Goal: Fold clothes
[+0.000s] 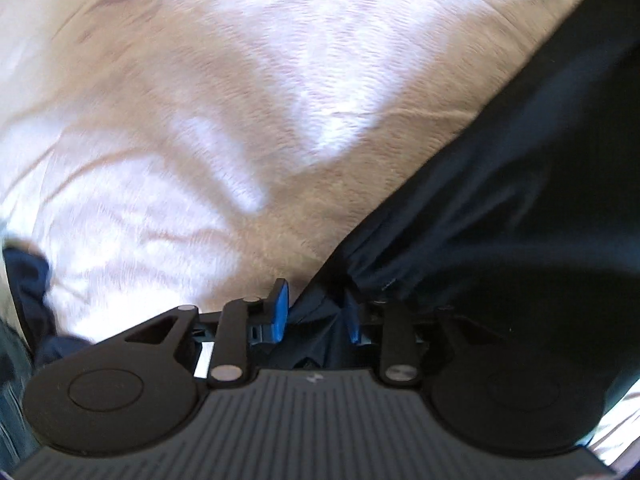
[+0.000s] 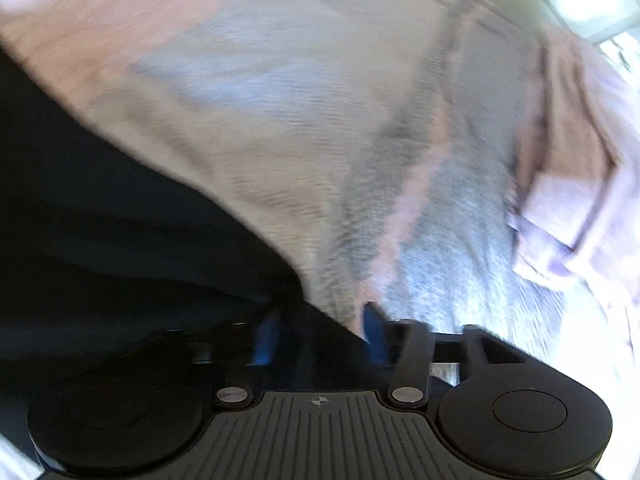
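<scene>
Dark navy garment (image 1: 500, 200) filling the right side and lower centre of the left wrist view, and the left side and lower centre of the right wrist view (image 2: 120, 220). Stretched between the two claws, probably so an edge stays taut and straight for the fold instead of sagging.

Left gripper (image 1: 316, 312): blue pads closed most of the way, with a bunch of navy fabric pinched and puckered between them, lower centre of frame. Looks like a corner or hem grab, since the cloth fans out from that point toward the upper right.

Right gripper (image 2: 320, 332): blue pads close together with dark cloth running in between, so apparently clamped on the same garment, though too dark and blurry down there to swear by it.

Underneath, a fuzzy beige-pink blanket (image 1: 200, 120) covering the rest of both frames, sunlit patches across it. Over at the right edge of the right wrist view, a pale pinkish folded cloth (image 2: 568, 184) lying on the blanket. Another scrap of blue fabric (image 1: 28, 280) at the far left edge of the left view, hard to say what.
</scene>
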Demonstrator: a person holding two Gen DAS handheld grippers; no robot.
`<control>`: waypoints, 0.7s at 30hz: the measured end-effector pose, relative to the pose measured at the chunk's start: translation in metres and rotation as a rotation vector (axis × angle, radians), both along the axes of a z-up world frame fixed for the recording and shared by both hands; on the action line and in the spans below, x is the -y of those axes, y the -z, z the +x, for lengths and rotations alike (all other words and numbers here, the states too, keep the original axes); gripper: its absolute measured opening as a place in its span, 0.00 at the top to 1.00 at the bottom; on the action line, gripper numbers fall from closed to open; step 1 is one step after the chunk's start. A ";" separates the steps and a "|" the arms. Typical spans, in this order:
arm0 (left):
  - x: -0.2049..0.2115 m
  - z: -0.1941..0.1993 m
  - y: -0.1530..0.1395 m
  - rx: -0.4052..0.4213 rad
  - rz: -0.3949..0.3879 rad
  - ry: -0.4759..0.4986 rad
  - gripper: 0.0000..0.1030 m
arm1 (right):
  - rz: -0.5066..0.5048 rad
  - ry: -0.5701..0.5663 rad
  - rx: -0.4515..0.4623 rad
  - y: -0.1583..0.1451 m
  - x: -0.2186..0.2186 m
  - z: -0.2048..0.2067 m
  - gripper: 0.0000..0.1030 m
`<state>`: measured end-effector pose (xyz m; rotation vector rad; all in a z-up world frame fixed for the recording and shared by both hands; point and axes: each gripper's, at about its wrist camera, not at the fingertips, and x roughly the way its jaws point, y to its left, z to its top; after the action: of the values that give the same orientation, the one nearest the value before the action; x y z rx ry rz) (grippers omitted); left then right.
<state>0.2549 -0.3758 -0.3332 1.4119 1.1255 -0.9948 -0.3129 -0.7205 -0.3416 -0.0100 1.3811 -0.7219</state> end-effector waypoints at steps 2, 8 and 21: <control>-0.013 0.000 -0.010 0.010 -0.016 -0.041 0.70 | -0.001 0.071 0.027 -0.008 0.001 -0.002 0.50; -0.059 -0.006 -0.043 0.031 -0.073 -0.142 0.70 | 0.034 -0.038 0.189 -0.047 -0.054 0.026 0.50; -0.153 -0.028 -0.083 -0.077 -0.347 -0.345 0.69 | 0.376 -0.219 0.489 -0.061 -0.212 0.144 0.50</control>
<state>0.2267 -0.2223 -0.2497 0.8747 1.1412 -0.9447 -0.1689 -0.5083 -0.2803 0.2905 1.0048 -0.2478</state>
